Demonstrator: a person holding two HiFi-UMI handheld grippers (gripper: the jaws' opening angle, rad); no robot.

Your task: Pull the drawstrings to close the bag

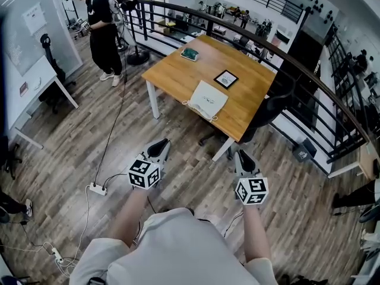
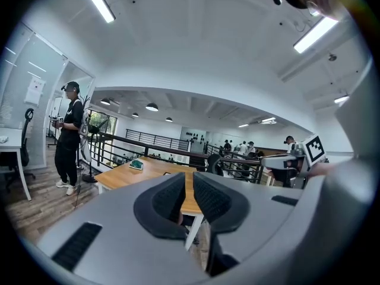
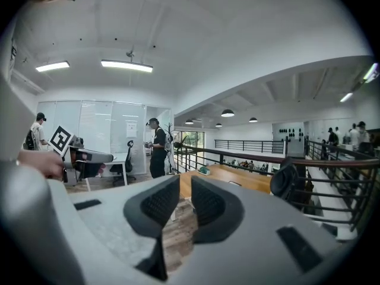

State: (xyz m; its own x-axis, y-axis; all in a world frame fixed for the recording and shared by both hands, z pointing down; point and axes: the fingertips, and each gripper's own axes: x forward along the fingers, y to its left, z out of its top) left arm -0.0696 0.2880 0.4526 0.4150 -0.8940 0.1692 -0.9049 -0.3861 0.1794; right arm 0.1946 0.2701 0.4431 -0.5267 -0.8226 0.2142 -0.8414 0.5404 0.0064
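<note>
**Mia:** Where is the bag?

**Tom:** The flat white cloth bag [image 1: 208, 98] lies on the light wooden table [image 1: 178, 76], close to its near edge. Its thin white strings [image 1: 214, 118] poke out at the near end. They look very small from here.

**Mia:** Do the grippers hold it?

**Tom:** No. The left gripper [image 1: 158, 152] and the right gripper [image 1: 243, 160] hang over the brown wooden floor [image 1: 196, 174], well apart from the table. Each one has its jaws a little bit apart, with nothing in between.

**Mia:** So how do you do this bit well?

**Tom:** I think you walk up first. Then each gripper pinches one string, not the cloth. They pull away from each other evenly, so the mouth bunches shut and the bag doesn't slide off the edge.

**Mia:** Is there room?

**Tom:** Yes, there is lots of bare table beside the bag. The small black square frame [image 1: 225, 79] sits just behind it, and the green thing [image 1: 189, 54] is far off. Watch the black office chair [image 1: 272, 108] at the table's right side. The black railing [image 1: 314, 81] is behind that. On the floor at the left lies the white power strip [image 1: 97, 189] with its cord.
</note>
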